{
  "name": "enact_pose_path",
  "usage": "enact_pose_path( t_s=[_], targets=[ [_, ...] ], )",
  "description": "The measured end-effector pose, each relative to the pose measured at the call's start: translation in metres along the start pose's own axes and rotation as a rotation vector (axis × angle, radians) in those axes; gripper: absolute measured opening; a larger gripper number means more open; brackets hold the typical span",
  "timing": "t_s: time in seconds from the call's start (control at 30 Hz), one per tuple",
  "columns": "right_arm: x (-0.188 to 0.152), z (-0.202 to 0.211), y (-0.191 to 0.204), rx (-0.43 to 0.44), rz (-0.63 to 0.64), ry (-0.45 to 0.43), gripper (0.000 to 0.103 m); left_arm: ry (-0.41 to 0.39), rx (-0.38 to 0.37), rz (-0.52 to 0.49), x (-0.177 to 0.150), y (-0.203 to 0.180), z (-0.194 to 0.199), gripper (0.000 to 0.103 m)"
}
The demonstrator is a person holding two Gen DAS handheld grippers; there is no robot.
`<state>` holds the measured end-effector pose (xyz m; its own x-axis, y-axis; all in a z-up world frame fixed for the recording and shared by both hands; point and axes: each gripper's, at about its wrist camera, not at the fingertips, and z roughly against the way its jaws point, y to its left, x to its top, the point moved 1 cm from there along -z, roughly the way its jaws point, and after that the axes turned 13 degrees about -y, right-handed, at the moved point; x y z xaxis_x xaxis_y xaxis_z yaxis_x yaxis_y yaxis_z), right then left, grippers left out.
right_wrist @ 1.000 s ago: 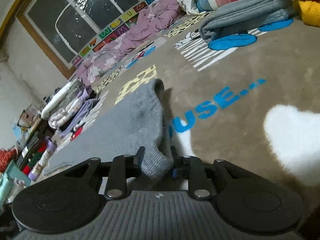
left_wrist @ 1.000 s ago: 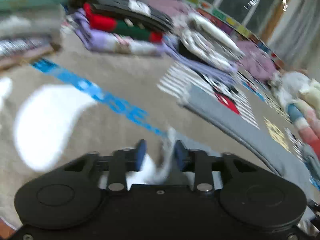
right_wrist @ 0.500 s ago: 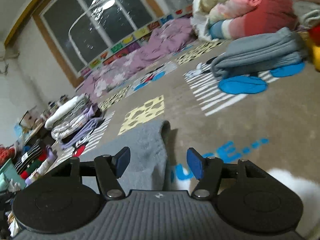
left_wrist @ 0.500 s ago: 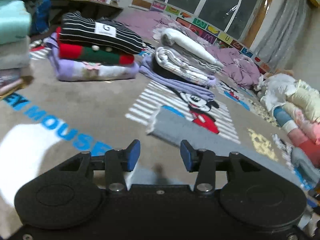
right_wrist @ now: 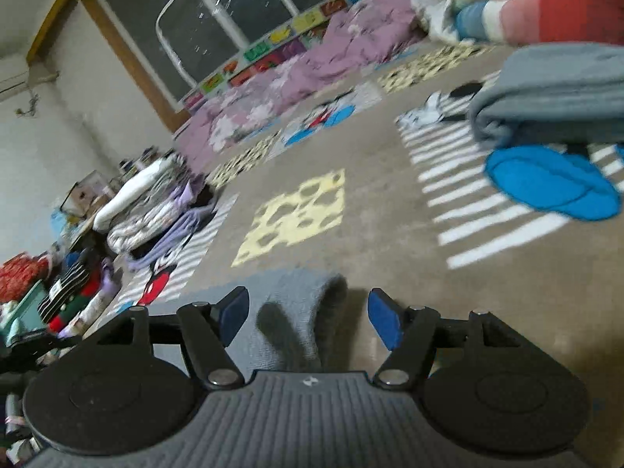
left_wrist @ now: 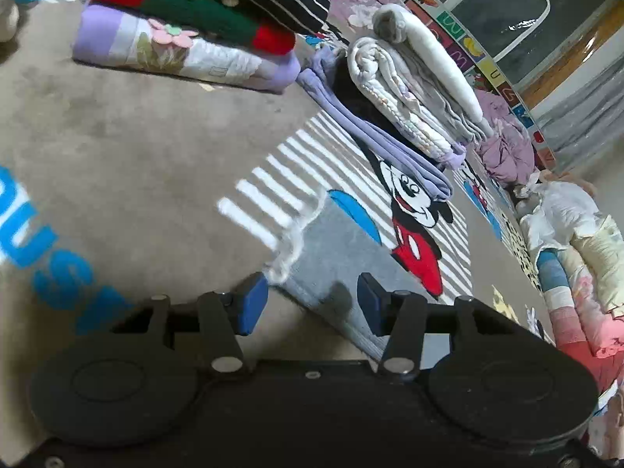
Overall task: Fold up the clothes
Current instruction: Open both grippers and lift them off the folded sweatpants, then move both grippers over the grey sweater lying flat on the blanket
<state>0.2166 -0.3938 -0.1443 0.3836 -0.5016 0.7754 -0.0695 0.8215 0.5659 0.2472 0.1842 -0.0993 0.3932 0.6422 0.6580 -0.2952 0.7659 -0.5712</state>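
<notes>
We hold both grippers low over the rug (left_wrist: 117,124), and the grey garment (left_wrist: 331,273) lies flat on it beneath them. Our left gripper (left_wrist: 312,304) has its jaws apart and opening, pads clear of the cloth's pale edge. Our right gripper (right_wrist: 308,319) is opening too, with a fold of the garment (right_wrist: 300,304) lying between the pads, untouched (its far end rounded). Folded stacks (left_wrist: 202,27) sit beyond, well apart.
</notes>
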Motion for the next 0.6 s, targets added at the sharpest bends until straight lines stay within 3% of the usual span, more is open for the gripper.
enact_pose_path(
  t_s=[0.07,0.1,0.17,0.2,0.33,0.47,0.6],
  targets=[
    [-0.003,-0.005,-0.002,0.014,-0.001,0.023,0.068,-0.006,0.006,-0.008,0.001,-0.001,-0.004,0.045],
    [-0.003,-0.007,-0.003,0.023,-0.002,0.029,0.067,-0.01,0.016,-0.026,0.002,-0.002,-0.007,0.037],
    [-0.004,-0.01,-0.005,0.044,-0.01,0.033,0.052,-0.017,0.032,-0.094,0.002,-0.008,-0.012,0.012],
    [-0.005,-0.011,-0.007,0.051,-0.018,0.036,0.036,-0.024,0.021,-0.121,0.002,-0.011,-0.013,0.006],
    [-0.001,0.002,0.001,0.08,0.025,-0.023,0.029,-0.214,-0.094,-0.233,0.019,-0.03,0.013,0.006],
    [-0.003,0.001,0.009,0.047,0.126,-0.022,0.029,-0.162,-0.044,-0.245,0.016,-0.019,-0.007,0.006],
    [-0.004,-0.002,0.008,0.03,0.146,-0.018,0.029,-0.119,-0.007,-0.261,0.011,-0.014,-0.02,0.007]
  ],
)
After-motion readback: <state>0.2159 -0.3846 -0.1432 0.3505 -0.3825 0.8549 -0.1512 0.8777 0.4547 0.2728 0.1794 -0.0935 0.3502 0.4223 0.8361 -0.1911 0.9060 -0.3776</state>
